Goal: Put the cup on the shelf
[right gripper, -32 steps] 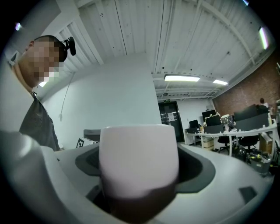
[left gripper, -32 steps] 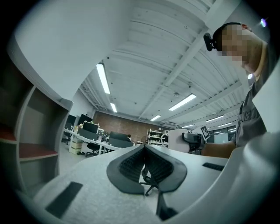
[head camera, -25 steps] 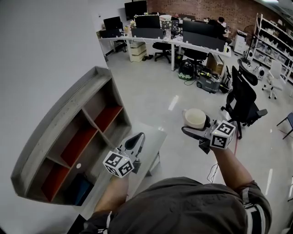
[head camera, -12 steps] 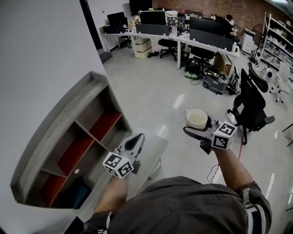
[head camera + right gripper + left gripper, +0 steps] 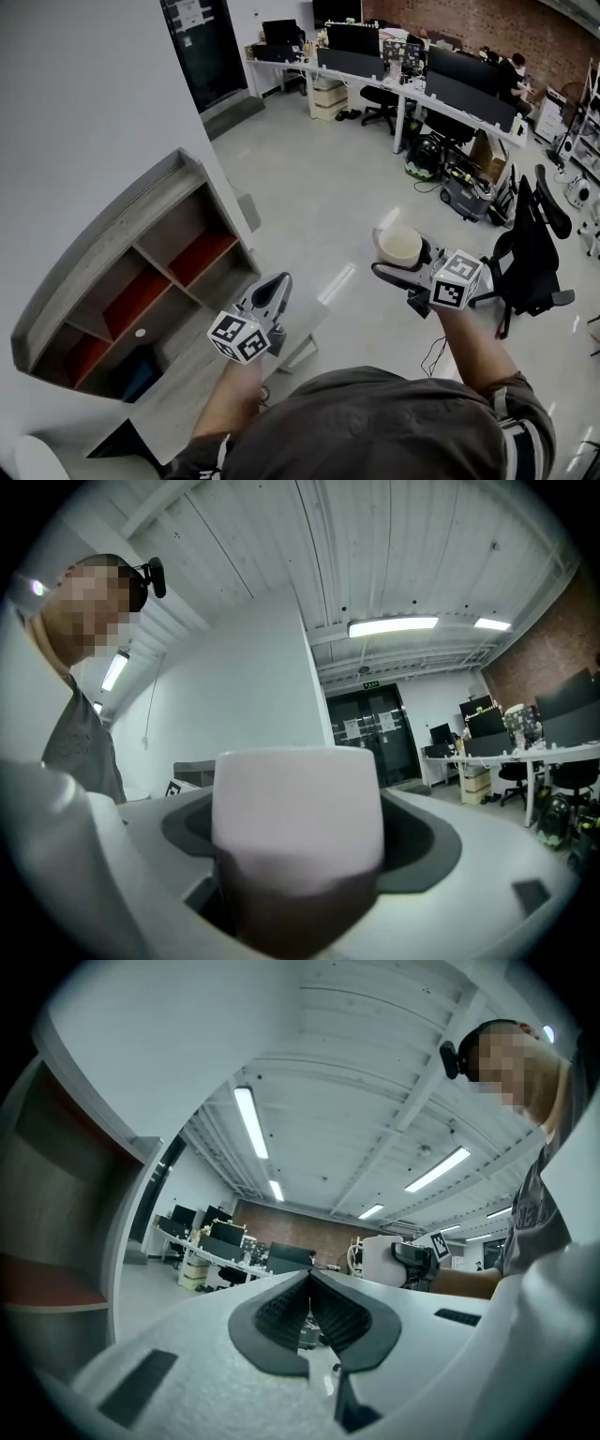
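Gripping the white cup [image 5: 400, 246] upright, the right gripper [image 5: 395, 266] pinches it high over the floor [image 5: 319, 187], well apart from the shelf [image 5: 103, 246]. The left gripper [image 5: 273, 290] hovers nearer the shelf, jaws pressed together on nothing.

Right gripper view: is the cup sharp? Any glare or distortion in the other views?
Right gripper view: cup slightly soft, probably from closeness, lower half in shadow, dark fisheye corners. Left gripper view: closed pads sharp, ceiling lights blown out, shelf edge curved. Head view: evenly lit, shelf bowed by the wide lens, light streaks glaring on the floor.
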The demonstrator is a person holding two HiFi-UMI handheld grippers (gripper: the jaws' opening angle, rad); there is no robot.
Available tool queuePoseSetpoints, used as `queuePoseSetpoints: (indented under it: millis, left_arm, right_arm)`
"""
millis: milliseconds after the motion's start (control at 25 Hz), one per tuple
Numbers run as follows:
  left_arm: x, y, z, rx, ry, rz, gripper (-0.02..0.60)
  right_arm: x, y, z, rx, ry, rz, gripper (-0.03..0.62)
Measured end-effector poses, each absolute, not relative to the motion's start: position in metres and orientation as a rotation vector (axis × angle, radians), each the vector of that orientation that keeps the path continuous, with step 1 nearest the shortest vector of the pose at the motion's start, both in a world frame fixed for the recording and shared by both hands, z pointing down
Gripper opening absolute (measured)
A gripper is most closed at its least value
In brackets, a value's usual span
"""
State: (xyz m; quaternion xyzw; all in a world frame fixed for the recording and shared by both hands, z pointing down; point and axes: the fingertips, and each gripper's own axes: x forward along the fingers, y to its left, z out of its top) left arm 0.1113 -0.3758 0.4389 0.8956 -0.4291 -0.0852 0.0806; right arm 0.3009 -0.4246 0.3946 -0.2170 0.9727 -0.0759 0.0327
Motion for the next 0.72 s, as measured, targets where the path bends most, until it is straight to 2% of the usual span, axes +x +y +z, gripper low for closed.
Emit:
queuePoseSetpoints:
  millis: [400,720]
  left_arm:
    - [0.073,-0.401,0.410,2.728,-1.330,-0.238,0.005]
    - [-0.017,-0.385,0.370,2.718,-1.496,-0.271,0.005]
  right_arm:
    - [0.270,-0.442,0.378,-0.711,2.985,-0.214,0.463]
    - [0.175,-0.456,0.331,-0.581,3.013,-0.118,0.463]
